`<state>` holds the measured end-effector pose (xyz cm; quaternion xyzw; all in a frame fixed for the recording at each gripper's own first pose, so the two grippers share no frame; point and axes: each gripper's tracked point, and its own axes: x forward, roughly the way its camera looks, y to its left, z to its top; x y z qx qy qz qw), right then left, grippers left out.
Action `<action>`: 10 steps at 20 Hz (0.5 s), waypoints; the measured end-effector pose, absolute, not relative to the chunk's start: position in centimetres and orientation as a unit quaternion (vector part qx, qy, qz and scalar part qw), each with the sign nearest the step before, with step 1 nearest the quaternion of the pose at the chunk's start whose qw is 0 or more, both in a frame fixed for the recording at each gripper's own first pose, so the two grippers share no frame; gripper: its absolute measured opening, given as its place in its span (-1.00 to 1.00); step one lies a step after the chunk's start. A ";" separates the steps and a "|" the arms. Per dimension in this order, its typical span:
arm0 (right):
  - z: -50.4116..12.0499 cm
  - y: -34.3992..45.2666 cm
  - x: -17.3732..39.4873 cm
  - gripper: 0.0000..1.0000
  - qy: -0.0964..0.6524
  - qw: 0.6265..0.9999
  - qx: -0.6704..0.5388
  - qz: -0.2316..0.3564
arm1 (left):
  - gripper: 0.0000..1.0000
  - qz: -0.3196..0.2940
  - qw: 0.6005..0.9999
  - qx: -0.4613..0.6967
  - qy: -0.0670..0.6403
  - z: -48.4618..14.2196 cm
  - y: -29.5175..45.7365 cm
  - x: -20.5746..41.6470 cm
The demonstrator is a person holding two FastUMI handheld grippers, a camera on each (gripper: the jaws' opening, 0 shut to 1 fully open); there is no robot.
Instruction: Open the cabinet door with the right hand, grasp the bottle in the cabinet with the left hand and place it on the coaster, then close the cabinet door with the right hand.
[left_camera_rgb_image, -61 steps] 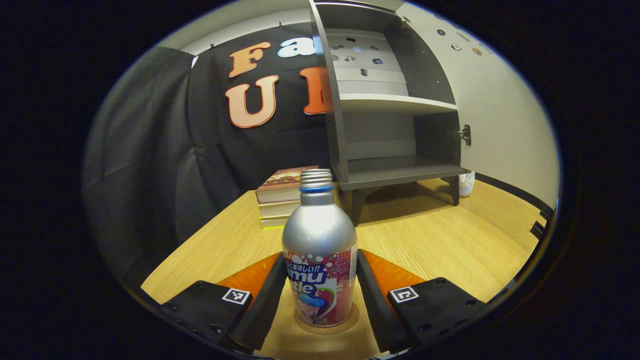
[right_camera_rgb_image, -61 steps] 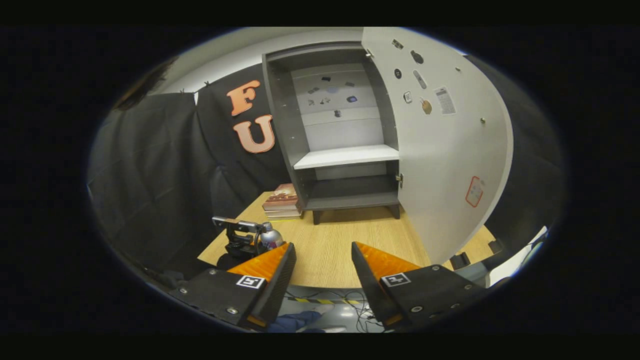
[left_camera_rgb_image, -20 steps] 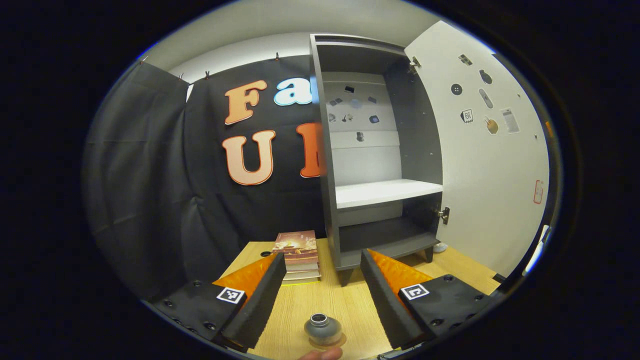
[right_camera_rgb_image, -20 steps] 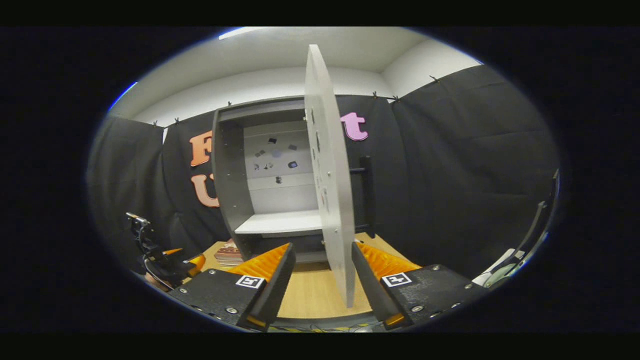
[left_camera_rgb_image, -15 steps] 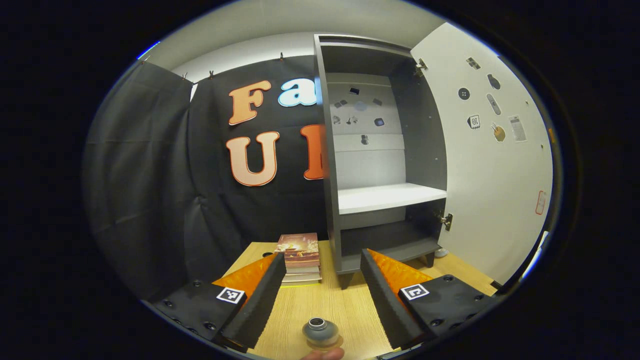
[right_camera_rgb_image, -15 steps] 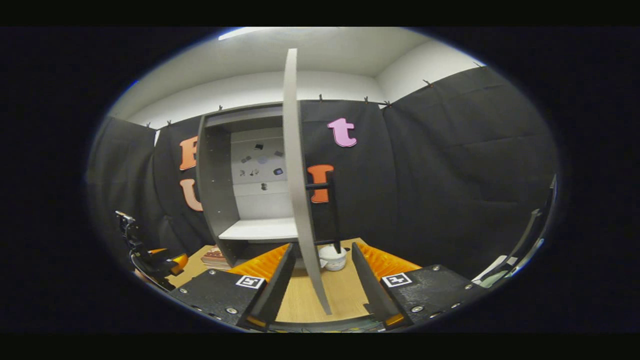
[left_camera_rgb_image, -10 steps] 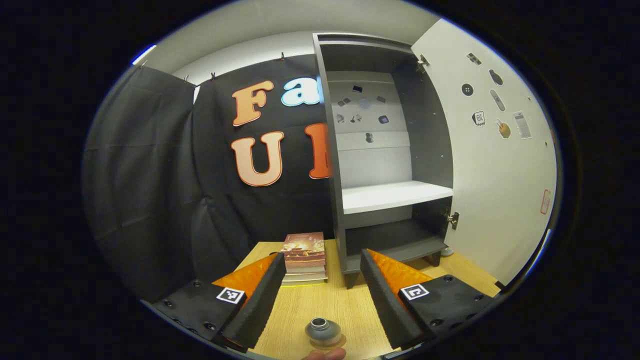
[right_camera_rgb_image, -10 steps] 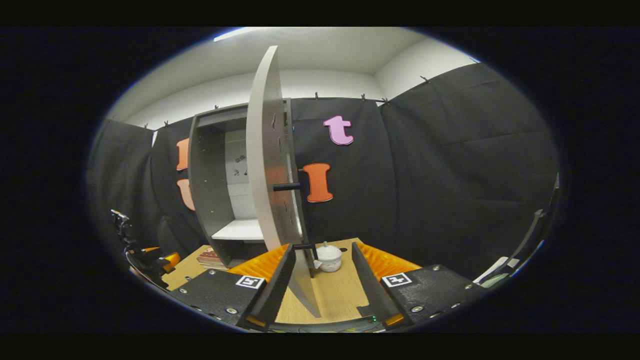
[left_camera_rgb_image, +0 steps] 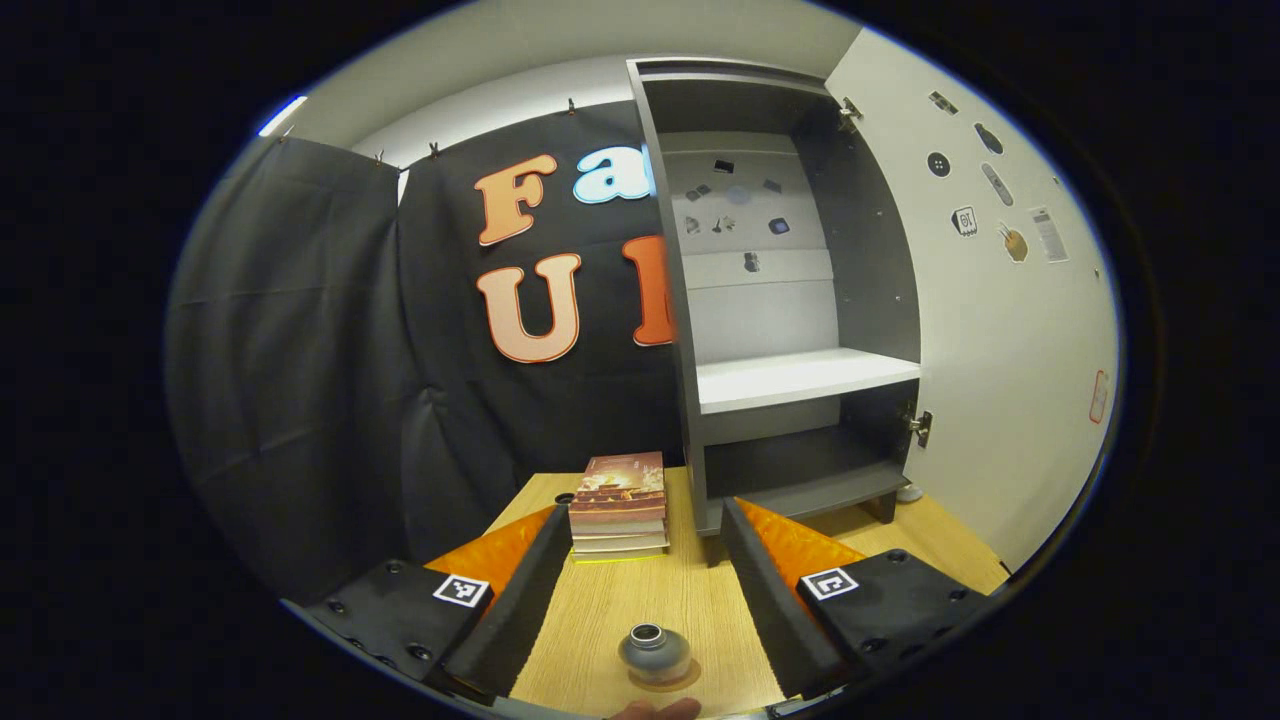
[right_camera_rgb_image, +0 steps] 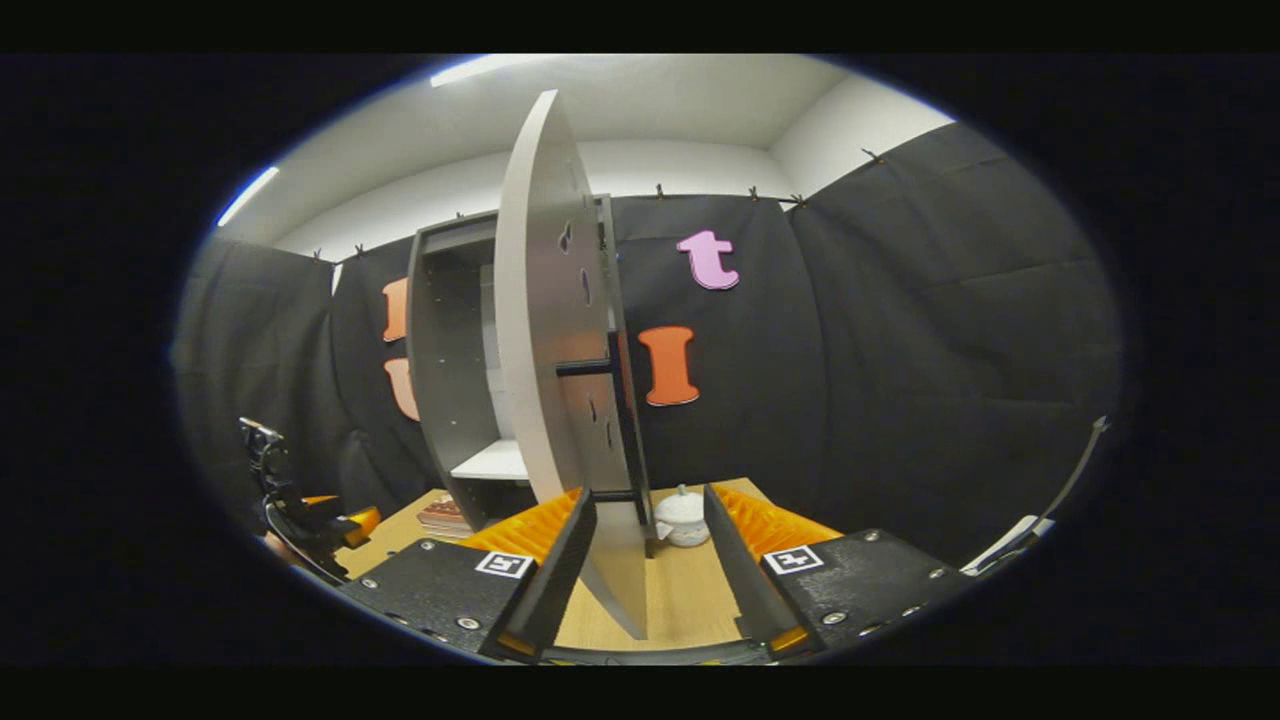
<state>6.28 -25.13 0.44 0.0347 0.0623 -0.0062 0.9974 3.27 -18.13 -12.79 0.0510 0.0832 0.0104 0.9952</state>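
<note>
Left tongs (left_camera_rgb_image: 642,560) are spread wide with nothing between the fingers, hanging over the wooden counter (left_camera_rgb_image: 690,600). At 6 o'clock in the left gripper view, right under them, the bottle (left_camera_rgb_image: 654,652) stands upright on the coaster (left_camera_rgb_image: 668,678), seen from above so you mostly get its neck and shoulder; its label isn't readable from here. A fingertip (left_camera_rgb_image: 655,710) pokes in at the very bottom edge. Further out at 12 o'clock sits a stack of books (left_camera_rgb_image: 619,505), and past that at 1 o'clock the grey cabinet (left_camera_rgb_image: 775,300), shelves bare, little stickers on its back panel too small to read.

Right tongs (right_camera_rgb_image: 645,545) are wide too, straddling the lower edge of the cabinet door (right_camera_rgb_image: 545,340), which is seen nearly edge-on and part-way swung; can't tell if either finger actually touches it. Its black handle (right_camera_rgb_image: 620,420) sticks out at 12 o'clock. A small white pot (right_camera_rgb_image: 683,518) sits behind on the counter. The left tongs show at 9 o'clock.
</note>
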 end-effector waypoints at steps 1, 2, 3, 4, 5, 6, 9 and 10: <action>0.3 -24.5 6.5 0.39 0.063 0.997 0.035 0.002 | 0.95 0.012 0.996 0.054 0.075 -12.4 -17.9 3.3; 0.1 -23.8 6.7 0.39 0.062 0.997 0.032 0.011 | 0.95 0.012 0.996 0.057 0.071 -12.2 -17.8 3.4; -0.1 -23.0 6.8 0.38 0.063 0.997 0.031 0.021 | 0.95 0.013 0.996 0.059 0.071 -12.3 -17.6 3.2; -0.2 -22.0 6.9 0.38 0.062 0.997 0.032 0.033 | 0.95 0.015 0.996 0.060 0.071 -12.4 -17.4 3.2; -0.3 -20.8 7.2 0.39 0.062 0.996 0.034 0.045 | 1.00 0.016 0.996 0.058 0.072 -12.5 -17.1 3.2; -0.3 -19.9 7.4 0.39 0.061 0.996 0.035 0.055 | 0.95 0.018 0.995 0.056 0.075 -12.7 -16.7 3.2; -0.9 -17.2 8.4 0.39 0.062 0.994 0.035 0.083 | 0.95 0.031 0.995 0.053 0.081 -12.9 -14.8 2.2; -1.0 -16.5 8.7 0.39 0.063 0.993 0.037 0.089 | 0.95 0.035 0.995 0.053 0.083 -13.0 -14.2 2.3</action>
